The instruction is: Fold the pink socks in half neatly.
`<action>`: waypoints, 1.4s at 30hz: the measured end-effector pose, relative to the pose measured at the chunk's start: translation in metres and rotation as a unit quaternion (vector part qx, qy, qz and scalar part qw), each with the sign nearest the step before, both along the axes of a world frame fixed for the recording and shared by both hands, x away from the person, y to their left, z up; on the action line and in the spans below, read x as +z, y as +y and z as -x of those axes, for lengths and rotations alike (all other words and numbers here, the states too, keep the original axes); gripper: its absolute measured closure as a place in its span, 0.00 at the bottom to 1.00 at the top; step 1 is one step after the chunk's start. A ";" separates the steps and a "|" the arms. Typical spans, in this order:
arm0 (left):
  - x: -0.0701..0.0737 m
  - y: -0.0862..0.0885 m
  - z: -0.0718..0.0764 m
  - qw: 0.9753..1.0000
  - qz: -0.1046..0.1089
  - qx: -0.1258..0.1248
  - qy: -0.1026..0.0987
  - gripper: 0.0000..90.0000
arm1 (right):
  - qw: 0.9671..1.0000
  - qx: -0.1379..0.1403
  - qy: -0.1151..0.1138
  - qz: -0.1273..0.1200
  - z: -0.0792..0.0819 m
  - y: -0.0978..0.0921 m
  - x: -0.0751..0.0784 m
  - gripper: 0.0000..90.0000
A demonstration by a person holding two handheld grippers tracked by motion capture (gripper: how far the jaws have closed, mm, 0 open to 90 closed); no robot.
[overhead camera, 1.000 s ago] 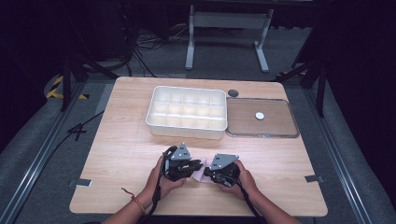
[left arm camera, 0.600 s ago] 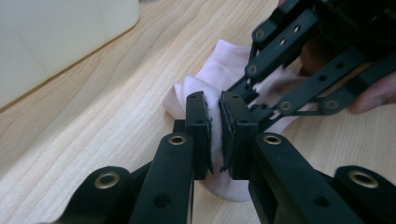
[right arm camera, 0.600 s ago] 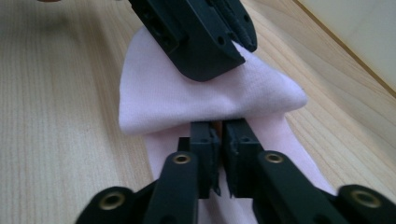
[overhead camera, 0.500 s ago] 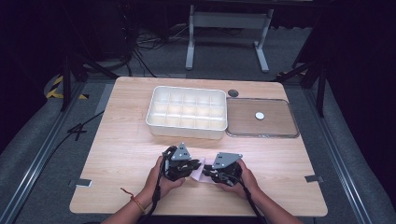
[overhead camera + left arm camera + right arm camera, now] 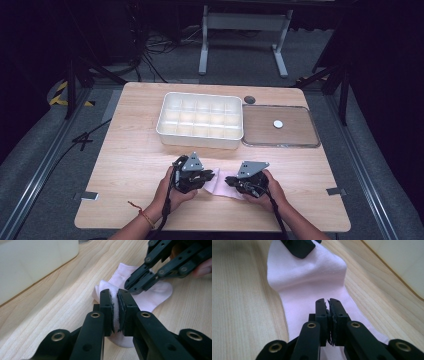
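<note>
Where the left gripper (image 5: 114, 298) closes, its jaws pinch a raised fold of a pale pink sock (image 5: 152, 296), the fabric squeezed into the thin gap between the two black pads. The right gripper (image 5: 328, 302) has its jaws pressed together as well, low over the middle of the same sock (image 5: 312, 275); whether they actually nip any cloth I cannot tell from here, since the pads meet with no fabric visibly between them. In the left gripper view the other gripper's dark linkage comes in from the upper right and sits on the far part of the sock, just beyond the pinched fold. From above, the sock (image 5: 218, 181) lies flat on the tabletop (image 5: 130, 165) near the person's edge, stretched between the left gripper (image 5: 206, 176) and the right gripper (image 5: 231, 181), which face each other with their tips close together over it. Each gripper is held in one of the person's hands, forearms coming in from the near edge, and the left wrist wears a red cord (image 5: 144, 214). Farther back, well apart from the sock, stands a white tray (image 5: 200, 134) divided into compartments, and just beside it to the right lies a shallow clear lid (image 5: 300, 142) with a small white disc (image 5: 278, 123) on it.
</note>
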State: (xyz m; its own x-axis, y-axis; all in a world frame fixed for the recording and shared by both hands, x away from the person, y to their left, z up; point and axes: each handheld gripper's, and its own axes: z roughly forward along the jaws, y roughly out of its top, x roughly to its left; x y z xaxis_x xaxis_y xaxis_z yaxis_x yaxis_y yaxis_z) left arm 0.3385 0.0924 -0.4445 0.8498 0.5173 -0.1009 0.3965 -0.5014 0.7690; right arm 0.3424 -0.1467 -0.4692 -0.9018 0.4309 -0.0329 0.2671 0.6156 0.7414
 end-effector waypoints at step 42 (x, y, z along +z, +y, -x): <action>0.011 -0.032 -0.003 0.998 -0.053 -0.030 -0.012 0.92 | 0.999 -0.038 0.007 0.029 0.000 -0.046 0.003 0.85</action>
